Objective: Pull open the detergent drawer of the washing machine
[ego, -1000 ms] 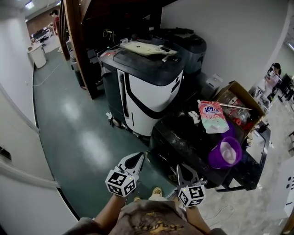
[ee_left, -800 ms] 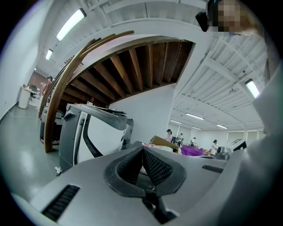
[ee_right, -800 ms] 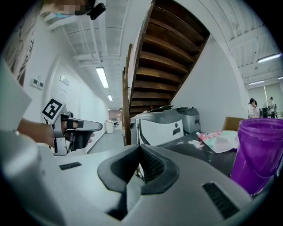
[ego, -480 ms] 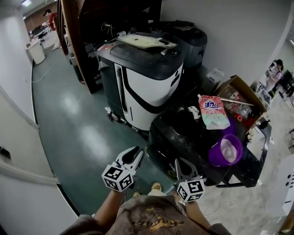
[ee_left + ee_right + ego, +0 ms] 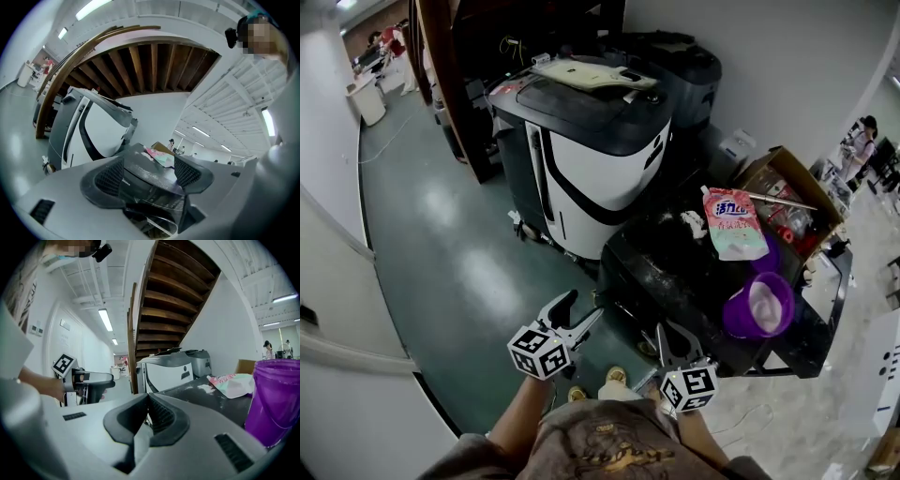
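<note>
Washing machine (the low black box) sits straight ahead of both grippers, front face toward them. The detergent drawer can't be picked out as a separate panel in any view; probably on that front.

Change: left gripper jaws were together a second ago, have just been opening, and now stand spread wide. Nothing is between them, only the glossy black front beyond. Reads as pre-grasp for the drawer (no contact yet, pull not started). Right gripper is pressed together and empty, just right of the left one, near the machine's front edge.

Materials, big to small:
- Floor, left of the left gripper: green, glossy, reflecting lights.
- White-and-dark-grey machine, well ahead of the grippers: smooth plastic shell, rounded edges (not the target, I judge).
- Washing machine top: flat, black, dusted with white powder.
- Cardboard box, far ahead-right: flaps open.
- Detergent pouch: soft, pink and green, lying flat on that top.
- Purple cup: translucent plastic, round, just ahead-right of the right gripper.
- Left pads: black, mesh-textured.
</note>
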`<move>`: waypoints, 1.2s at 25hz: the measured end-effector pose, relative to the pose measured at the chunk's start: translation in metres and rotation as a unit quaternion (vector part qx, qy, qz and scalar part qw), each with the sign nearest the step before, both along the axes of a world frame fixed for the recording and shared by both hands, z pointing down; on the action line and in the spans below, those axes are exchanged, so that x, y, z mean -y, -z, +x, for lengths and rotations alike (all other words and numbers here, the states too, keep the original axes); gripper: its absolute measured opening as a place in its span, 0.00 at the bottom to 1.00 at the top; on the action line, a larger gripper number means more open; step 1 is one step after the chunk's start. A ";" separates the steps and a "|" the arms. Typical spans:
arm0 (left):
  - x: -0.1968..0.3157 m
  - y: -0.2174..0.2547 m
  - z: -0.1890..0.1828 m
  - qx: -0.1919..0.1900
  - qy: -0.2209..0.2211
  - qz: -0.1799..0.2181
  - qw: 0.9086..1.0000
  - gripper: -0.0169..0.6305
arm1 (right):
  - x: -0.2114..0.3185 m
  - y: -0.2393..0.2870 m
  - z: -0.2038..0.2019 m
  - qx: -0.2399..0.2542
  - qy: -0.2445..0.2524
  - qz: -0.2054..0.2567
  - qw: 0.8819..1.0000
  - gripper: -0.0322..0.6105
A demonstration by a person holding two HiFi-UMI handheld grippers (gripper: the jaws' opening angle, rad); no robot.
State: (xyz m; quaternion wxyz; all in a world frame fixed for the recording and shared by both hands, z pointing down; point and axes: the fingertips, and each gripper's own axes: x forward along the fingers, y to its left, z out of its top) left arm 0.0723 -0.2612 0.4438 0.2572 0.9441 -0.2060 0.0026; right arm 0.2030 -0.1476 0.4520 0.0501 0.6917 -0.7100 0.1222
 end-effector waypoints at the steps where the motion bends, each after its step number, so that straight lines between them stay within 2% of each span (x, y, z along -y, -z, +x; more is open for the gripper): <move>1: 0.001 -0.007 0.005 -0.002 -0.009 -0.012 1.000 0.55 | 0.000 -0.001 0.000 0.000 0.001 -0.002 1.000 0.05; 3: 0.005 -0.023 0.013 -0.008 -0.021 -0.039 0.999 0.59 | 0.001 -0.005 0.001 -0.001 0.003 -0.007 1.000 0.05; 9: 0.024 -0.067 0.033 -0.013 -0.027 -0.103 0.994 0.59 | 0.001 -0.015 0.009 0.008 -0.002 -0.021 1.000 0.05; 15: 0.026 -0.102 0.064 -0.055 -0.091 -0.145 0.984 0.59 | -0.003 -0.024 0.027 0.015 -0.020 -0.035 0.999 0.05; 19: 0.037 -0.127 0.080 -0.079 -0.092 -0.182 0.976 0.59 | -0.003 -0.029 0.038 0.021 -0.025 -0.042 0.999 0.05; 24: 0.038 -0.150 0.106 -0.076 -0.134 -0.194 0.969 0.59 | -0.001 -0.038 0.046 0.026 -0.029 -0.054 0.998 0.05; 30: 0.058 -0.186 0.121 -0.058 -0.116 -0.214 0.968 0.59 | 0.003 -0.049 0.054 0.027 -0.026 -0.072 0.997 0.05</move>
